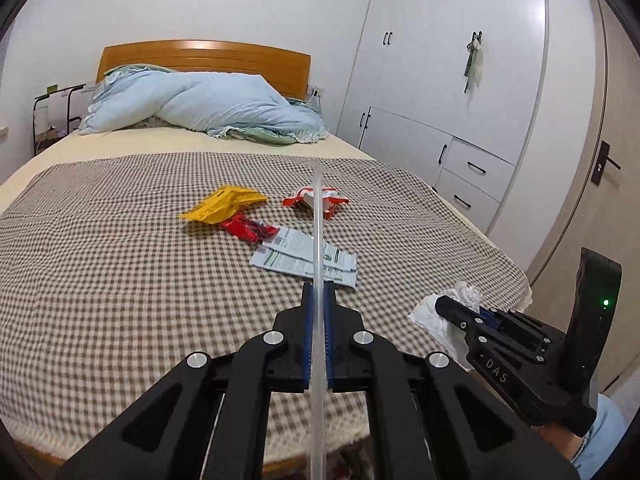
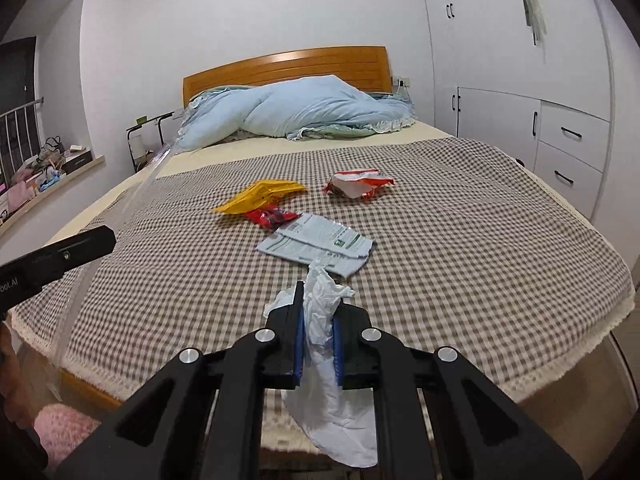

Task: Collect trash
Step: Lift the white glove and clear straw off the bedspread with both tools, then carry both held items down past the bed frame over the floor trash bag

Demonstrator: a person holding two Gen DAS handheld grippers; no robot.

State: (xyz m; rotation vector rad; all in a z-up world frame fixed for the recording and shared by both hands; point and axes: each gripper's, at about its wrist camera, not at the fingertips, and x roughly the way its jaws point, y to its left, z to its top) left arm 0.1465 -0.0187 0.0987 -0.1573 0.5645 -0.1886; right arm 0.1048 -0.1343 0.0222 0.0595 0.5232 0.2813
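Holding the clear plastic bag edge (image 1: pixel 318 216) taut in the left gripper (image 1: pixel 318 300), jaws clamped on it, keeps the mouth open. The right gripper (image 2: pixel 318 312) has its jaws clamped on a crumpled white tissue (image 2: pixel 324 300), held above the near edge of the bed (image 2: pixel 480 240). Best carry the tissue over the bag opening before releasing. Yellow wrapper (image 2: pixel 260 196), red wrapper (image 2: pixel 274 216), red-white packet (image 2: pixel 356 184) and printed paper (image 2: pixel 316 242) remain mid-bed.

Clear plastic sheet (image 1: pixel 318 240): lower end runs out the bottom edge in the left view. Print on green-and-white paper packet (image 2: pixel 320 242) too small to read. White tissue (image 2: pixel 324 320): middle hidden between the pads. Small red wrapper (image 1: pixel 248 227) partly tucked under yellow packet (image 1: pixel 224 204). Windowsill clutter (image 2: pixel 44 168) blurred, unidentifiable.
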